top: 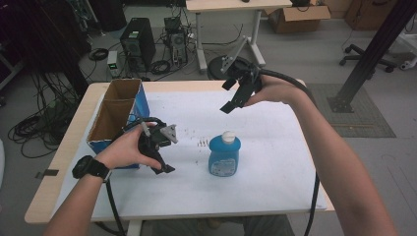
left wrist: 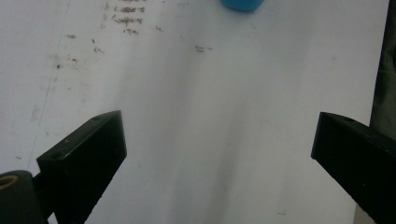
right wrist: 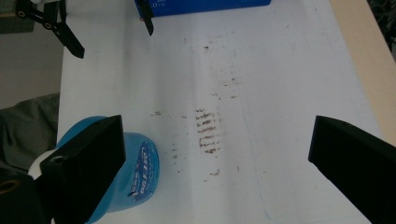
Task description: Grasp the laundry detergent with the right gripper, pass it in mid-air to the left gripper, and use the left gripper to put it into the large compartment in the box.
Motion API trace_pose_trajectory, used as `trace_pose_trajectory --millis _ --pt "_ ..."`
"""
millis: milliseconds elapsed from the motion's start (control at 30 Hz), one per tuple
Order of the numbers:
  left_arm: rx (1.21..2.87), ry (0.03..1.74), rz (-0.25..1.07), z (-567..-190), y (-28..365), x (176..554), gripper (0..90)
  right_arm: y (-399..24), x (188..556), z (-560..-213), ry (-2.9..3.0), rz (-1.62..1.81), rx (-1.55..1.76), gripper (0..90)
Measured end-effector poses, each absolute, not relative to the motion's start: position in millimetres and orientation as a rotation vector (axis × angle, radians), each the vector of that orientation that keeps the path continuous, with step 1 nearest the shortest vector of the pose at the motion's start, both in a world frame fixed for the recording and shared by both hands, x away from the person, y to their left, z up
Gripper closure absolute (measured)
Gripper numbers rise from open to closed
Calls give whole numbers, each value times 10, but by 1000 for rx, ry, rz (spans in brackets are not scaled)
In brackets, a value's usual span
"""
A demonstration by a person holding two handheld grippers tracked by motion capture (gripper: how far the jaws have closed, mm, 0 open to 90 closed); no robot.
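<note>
The bottle (top: pixel 224 156) is blue with a white cap. Beside it, brown marks (top: pixel 201 143) dot the white desk (top: pixel 275 147). The box (top: pixel 119 115) is blue outside, brown inside.

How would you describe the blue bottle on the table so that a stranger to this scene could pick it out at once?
Start at the white-topped table. Near its middle, right of the blue cardboard box, stands the blue bottle, upright and alone. Its white cap and squat, rounded body set it apart from the open, square-edged box.
</note>
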State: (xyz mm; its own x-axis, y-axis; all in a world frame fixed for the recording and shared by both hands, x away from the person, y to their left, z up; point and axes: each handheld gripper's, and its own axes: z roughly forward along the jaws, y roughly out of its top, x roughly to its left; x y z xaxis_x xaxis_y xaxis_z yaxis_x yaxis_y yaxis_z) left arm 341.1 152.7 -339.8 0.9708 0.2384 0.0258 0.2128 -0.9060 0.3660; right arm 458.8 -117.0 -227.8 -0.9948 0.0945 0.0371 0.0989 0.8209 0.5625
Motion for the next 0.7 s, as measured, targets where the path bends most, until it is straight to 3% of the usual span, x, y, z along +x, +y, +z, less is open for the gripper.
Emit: trace_pose_trajectory --millis 700 --pt "2750 355 118 -3377 1596 3358 38 -1866 4272 -2148 -2912 -1273 -213 24"
